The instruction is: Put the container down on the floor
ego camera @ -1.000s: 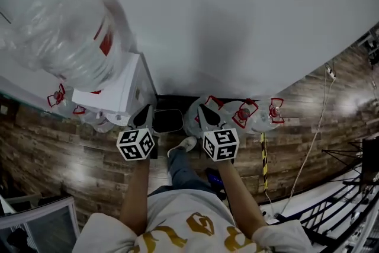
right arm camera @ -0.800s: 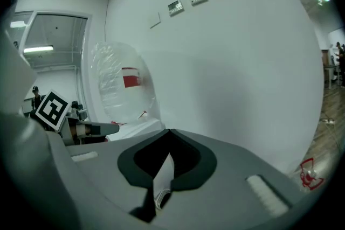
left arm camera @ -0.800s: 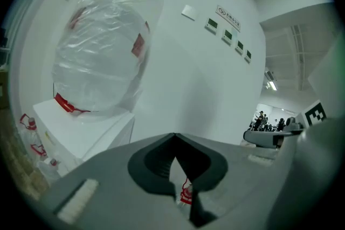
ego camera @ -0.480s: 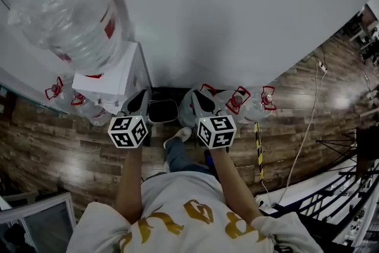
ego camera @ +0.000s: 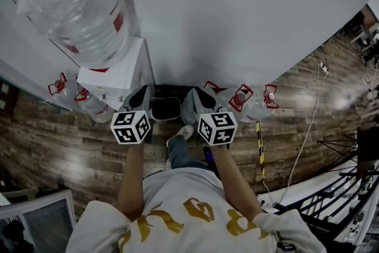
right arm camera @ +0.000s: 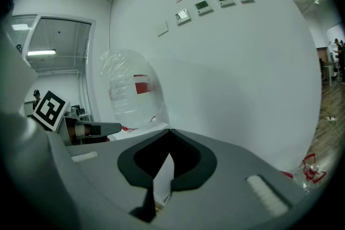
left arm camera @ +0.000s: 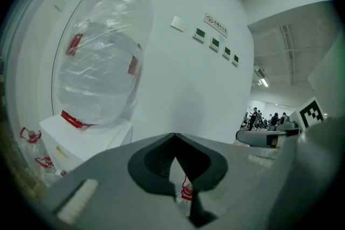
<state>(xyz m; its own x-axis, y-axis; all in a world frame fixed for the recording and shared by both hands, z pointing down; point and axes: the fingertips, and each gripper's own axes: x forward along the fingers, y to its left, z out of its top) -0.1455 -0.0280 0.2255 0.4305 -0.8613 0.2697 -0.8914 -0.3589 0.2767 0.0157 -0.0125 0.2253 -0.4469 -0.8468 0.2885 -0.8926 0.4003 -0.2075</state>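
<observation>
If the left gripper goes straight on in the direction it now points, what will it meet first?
Probably the white wall: it lies right beyond the closed left gripper. The water dispenser stands off to the left; depth is unclear.

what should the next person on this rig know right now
Grippers: left gripper shut, empty; right gripper shut, empty. Both are held side by side, facing the wall.
Things: water bottles stand on the floor against the wall, right of the dispenser; a wrapped bottle sits on top of it.
Done: nothing is being carried, so the put-down looks finished.
Left: probably nothing; I cannot tell which bottle was the container.
</observation>
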